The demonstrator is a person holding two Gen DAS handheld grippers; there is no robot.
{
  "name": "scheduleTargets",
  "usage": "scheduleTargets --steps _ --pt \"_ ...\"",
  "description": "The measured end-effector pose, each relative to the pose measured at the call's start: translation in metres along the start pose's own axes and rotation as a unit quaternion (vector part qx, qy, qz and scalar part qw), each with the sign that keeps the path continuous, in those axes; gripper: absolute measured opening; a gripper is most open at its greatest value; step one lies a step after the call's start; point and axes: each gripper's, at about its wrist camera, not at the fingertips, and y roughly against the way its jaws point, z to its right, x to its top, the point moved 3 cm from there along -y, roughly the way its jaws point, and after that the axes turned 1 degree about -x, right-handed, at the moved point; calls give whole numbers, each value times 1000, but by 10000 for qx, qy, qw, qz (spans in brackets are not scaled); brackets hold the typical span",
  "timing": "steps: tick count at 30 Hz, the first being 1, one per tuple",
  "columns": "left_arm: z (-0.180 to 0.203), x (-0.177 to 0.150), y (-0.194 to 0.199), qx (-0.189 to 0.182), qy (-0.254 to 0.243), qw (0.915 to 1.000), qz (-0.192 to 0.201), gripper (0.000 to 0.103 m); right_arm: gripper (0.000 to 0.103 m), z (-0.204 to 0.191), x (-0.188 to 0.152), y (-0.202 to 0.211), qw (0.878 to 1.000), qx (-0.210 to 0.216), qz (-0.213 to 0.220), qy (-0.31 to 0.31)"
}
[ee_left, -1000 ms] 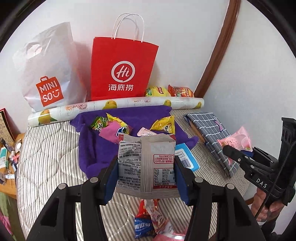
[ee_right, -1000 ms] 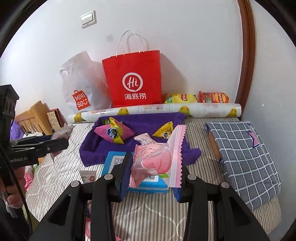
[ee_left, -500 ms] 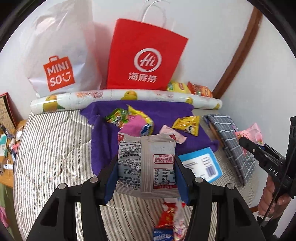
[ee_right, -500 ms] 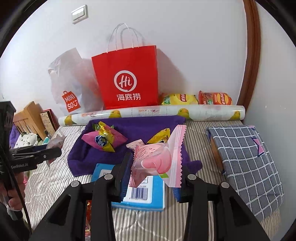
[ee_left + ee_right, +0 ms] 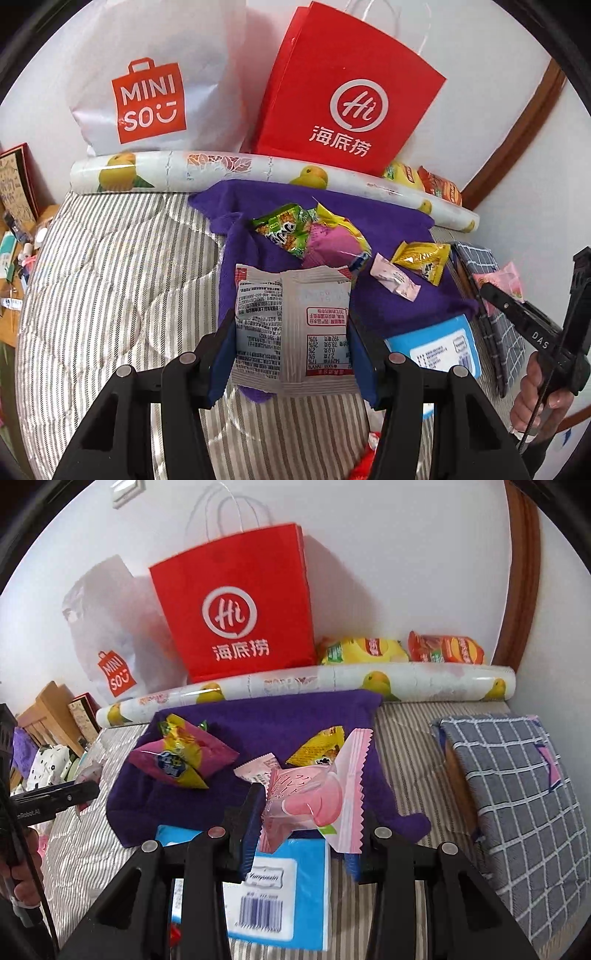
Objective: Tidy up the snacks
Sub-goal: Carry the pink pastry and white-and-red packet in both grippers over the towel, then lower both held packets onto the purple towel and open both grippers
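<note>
Two wrist views, shared purple towel (image 5: 399, 229)

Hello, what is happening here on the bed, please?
A person is sorting snacks with a gripper in each hand. The left gripper holds a grey snack packet, and the right gripper holds a pink peach snack. Both hang above the purple towel, where other snacks already lie: a green packet, a pink and yellow packet and a small yellow packet. Neither held snack is set down yet.
</note>
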Motion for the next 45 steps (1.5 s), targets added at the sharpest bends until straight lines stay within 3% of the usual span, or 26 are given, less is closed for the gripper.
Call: scheduleTargets --steps 21,34,45 --pt "-6 15 -42 -119 150 9998 -57 53 38 5 4 -71 9984 -11 -567 84" --pt "-25 22 -62 -341 764 9965 -67 53 38 0 5 -90 9969 -20 -755 214" --pt "-28 20 -64 -502 871 9948 -130 54 39 -2 2 -98 9955 -18 -921 239"
